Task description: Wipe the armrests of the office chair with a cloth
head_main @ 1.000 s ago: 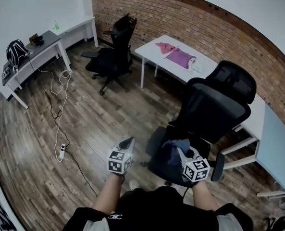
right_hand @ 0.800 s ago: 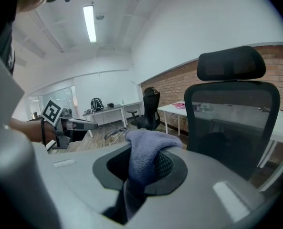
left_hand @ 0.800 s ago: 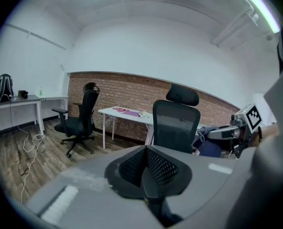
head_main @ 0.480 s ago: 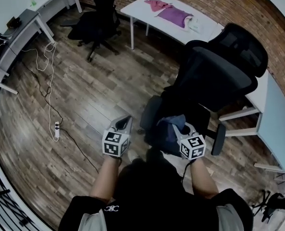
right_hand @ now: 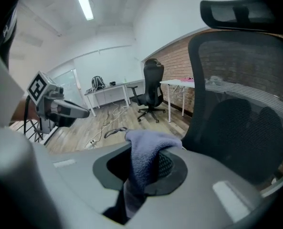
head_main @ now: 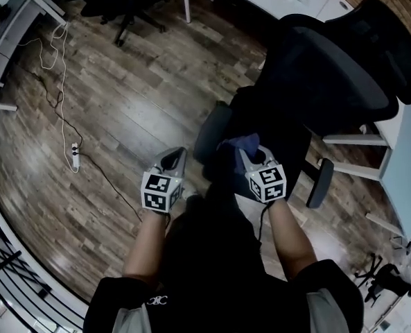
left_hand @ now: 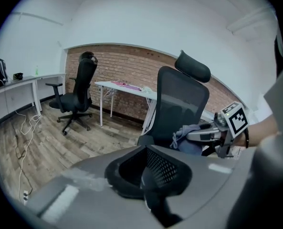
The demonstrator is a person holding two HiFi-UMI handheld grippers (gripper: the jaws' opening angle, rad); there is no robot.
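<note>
Blue-grey cloth [right_hand: 148, 151] is clamped in the right gripper [head_main: 247, 155]: the jaws are closed on its middle, so one fold humps up over the jaw tips and the rest hangs down between them. In the head view the cloth [head_main: 234, 144] sits right at that gripper's tip. It is over the front of the seat of the black mesh-backed office chair [head_main: 337, 82] and just beside the dark padded armrest [head_main: 208, 130] on the left gripper's side. Whether it touches the seat or that armrest cannot be told. The chair's other padded armrest [head_main: 318, 181] lies beyond the right gripper, apart from the cloth.

The left gripper [head_main: 175, 158] is over the floor beside the nearer armrest, with its jaws brought together and nothing between them.

The chair stands on a brown wood-plank floor [head_main: 122, 109], where a white power strip [head_main: 75, 156] lies with its cable. Farther off, a second black office chair [left_hand: 79, 94] stands between two white benches: one [left_hand: 127, 87] in front of the red brick wall [left_hand: 127, 66], and a long one [left_hand: 17, 82] by the white wall.
</note>
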